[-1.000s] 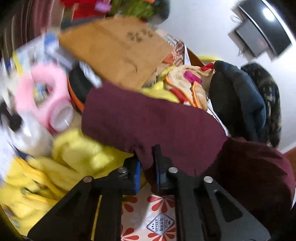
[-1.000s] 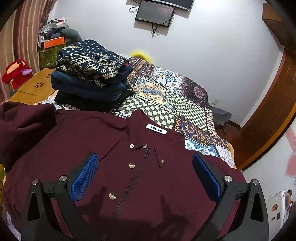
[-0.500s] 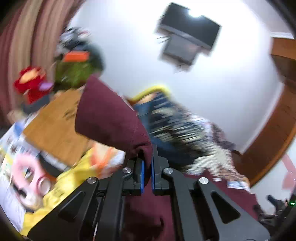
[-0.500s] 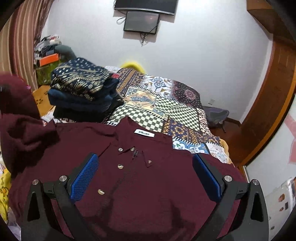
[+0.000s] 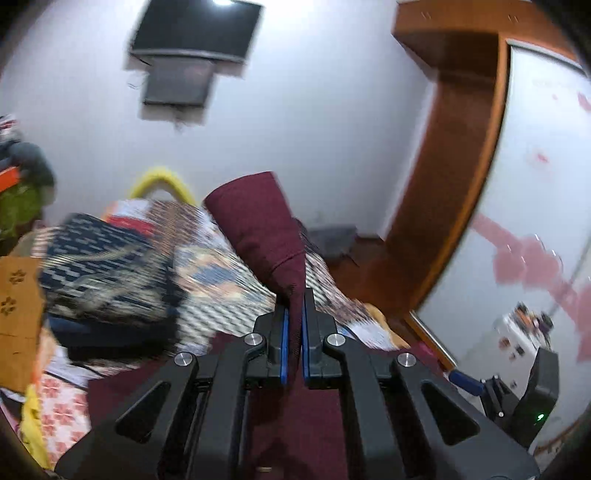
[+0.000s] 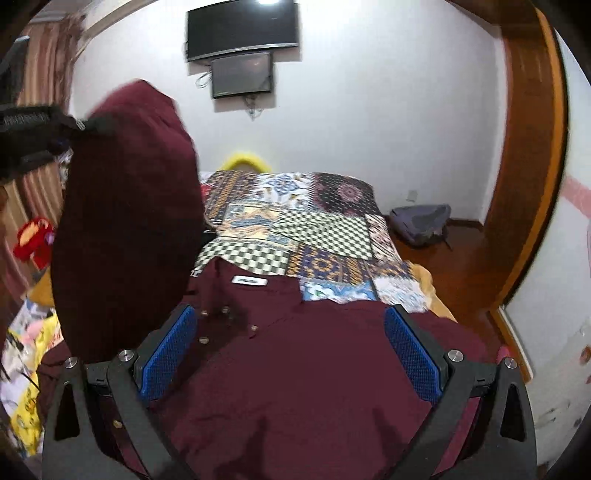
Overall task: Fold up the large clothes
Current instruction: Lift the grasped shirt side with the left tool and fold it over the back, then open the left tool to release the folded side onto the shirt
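Note:
A maroon button-up shirt (image 6: 295, 369) lies front up on the patchwork bed, its white collar label (image 6: 251, 281) facing away from me. My left gripper (image 5: 293, 325) is shut on the shirt's sleeve (image 5: 266, 229), whose cuff end sticks up past the pads. In the right wrist view that sleeve (image 6: 125, 229) hangs lifted at the left, held from above by the left gripper (image 6: 79, 123). My right gripper (image 6: 288, 343) hovers open over the shirt's chest, nothing between its blue pads (image 6: 168, 354).
A stack of folded dark clothes (image 5: 107, 266) sits on the bed's left side. The patchwork bedspread (image 6: 306, 229) stretches toward the far wall under a wall screen (image 6: 242, 29). A grey bag (image 6: 421, 221) lies on the floor by the wooden door frame (image 6: 532, 184).
My left gripper has swung up and rightward with the sleeve, lifting it from beside the bed to above the shirt. The right gripper drifted a little; it stays open.

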`<state>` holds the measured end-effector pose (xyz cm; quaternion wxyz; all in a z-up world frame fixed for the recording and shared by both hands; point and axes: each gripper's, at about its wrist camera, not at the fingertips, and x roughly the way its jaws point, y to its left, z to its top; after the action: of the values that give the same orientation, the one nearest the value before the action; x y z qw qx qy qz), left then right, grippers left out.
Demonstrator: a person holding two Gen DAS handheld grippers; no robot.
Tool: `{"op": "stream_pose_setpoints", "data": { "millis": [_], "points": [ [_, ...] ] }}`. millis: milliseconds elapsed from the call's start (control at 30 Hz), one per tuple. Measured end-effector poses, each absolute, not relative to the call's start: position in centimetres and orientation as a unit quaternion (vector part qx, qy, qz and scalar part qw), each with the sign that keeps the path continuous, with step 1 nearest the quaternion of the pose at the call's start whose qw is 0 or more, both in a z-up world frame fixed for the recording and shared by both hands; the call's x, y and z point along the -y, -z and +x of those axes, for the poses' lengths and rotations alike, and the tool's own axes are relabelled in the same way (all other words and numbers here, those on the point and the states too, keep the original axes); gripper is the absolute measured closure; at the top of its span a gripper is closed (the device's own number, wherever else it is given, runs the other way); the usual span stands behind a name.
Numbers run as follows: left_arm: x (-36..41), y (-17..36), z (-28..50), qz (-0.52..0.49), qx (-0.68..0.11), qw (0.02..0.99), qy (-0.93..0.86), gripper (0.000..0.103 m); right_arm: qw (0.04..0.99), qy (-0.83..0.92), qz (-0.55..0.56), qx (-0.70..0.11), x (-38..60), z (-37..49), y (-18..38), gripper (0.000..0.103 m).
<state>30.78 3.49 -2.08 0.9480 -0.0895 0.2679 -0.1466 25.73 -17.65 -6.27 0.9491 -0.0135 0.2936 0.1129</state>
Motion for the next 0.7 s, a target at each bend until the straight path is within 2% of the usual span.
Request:
{"op": "stream_pose_setpoints", "data": {
  "millis": [400,433,467,533,633,700],
  "points": [
    [9.8,11.4,33.8,-0.038,-0.418,0.879,0.225,0.098,0.948,-0.027,0.021,-0.317,24.6,25.5,7.5,0.002],
    [10.6,12.3,33.8,-0.032,-0.437,0.869,0.231,0.095,0.948,-0.026,0.023,-0.318,24.7,25.6,7.5,0.002],
    [11.3,13.2,33.6,-0.027,-0.455,0.857,0.239,0.088,0.948,-0.026,0.024,-0.318,24.8,25.5,7.6,0.002],
    [12.3,14.4,33.3,-0.021,-0.481,0.84,0.249,0.069,0.947,-0.028,0.024,-0.318,24.7,25.7,7.6,0.002],
    [12.8,14.7,32.1,-0.015,-0.488,0.834,0.258,0.058,0.948,-0.035,0.023,-0.316,24.2,25.6,7.5,0.002],
    [12.6,14.3,31.5,-0.018,-0.484,0.835,0.261,0.054,0.948,-0.041,0.021,-0.315,24.1,25.5,7.4,0.002]
  ]
}}
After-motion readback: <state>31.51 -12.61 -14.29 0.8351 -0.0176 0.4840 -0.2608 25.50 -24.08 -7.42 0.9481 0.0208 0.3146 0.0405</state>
